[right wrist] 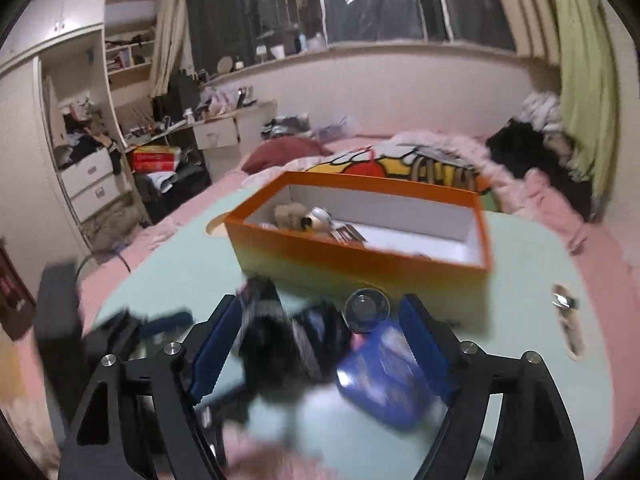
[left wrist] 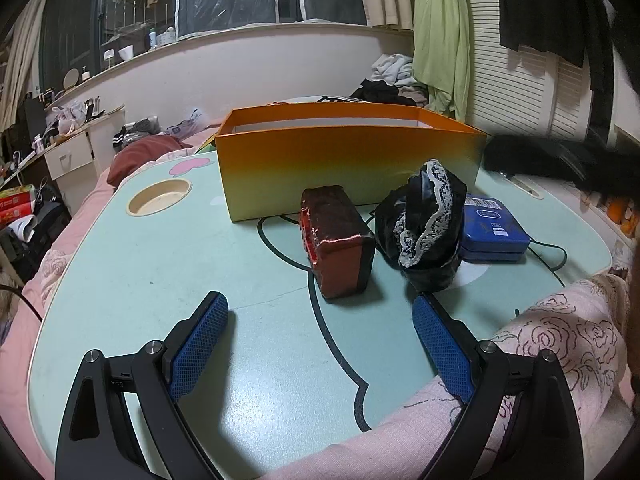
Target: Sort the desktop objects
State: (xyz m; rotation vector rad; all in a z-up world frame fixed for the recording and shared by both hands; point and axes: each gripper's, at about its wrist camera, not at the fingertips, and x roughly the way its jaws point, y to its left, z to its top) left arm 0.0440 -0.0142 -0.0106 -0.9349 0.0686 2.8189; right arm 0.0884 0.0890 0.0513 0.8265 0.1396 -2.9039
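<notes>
Left wrist view shows the left gripper with its blue-padded fingers spread wide and holding nothing, low over the pale green lap table, facing a red-brown wrapped rectangular block, a black lace-trimmed fabric bundle just beside it and a flat blue rectangular tin touching the bundle, all in front of the open orange cardboard box. Right wrist view is blurred, but the right gripper also stands spread and empty above the bundle and tin, with a small clear round lid near the box, which holds a few small items.
</notes>
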